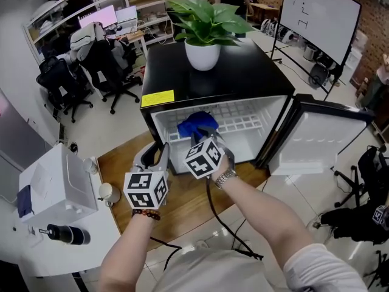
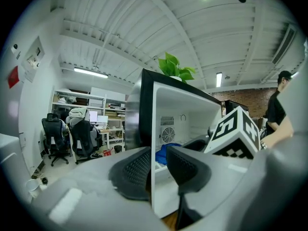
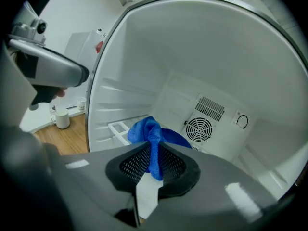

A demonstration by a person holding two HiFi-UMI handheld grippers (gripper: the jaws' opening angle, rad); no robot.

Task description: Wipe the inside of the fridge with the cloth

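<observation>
The blue cloth (image 3: 150, 129) is pinched between the pads of the right tongs (image 3: 154, 161), with the rest of it bunched just beyond their tips, inside the open fridge (image 3: 144, 57). The left tongs (image 2: 158, 165) are held apart, and the front edge of the fridge's left wall is seen in their gap. Beyond the right tongs a white shelf (image 3: 118, 128) is seen, then a round fan grille (image 3: 198, 128) in the back wall. A potted plant (image 1: 206, 23) is carried above, on the fridge's top.

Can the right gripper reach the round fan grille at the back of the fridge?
Probably yes: the door is open, and nothing stands between the right gripper, shut on the cloth, and the fan grille.
</observation>
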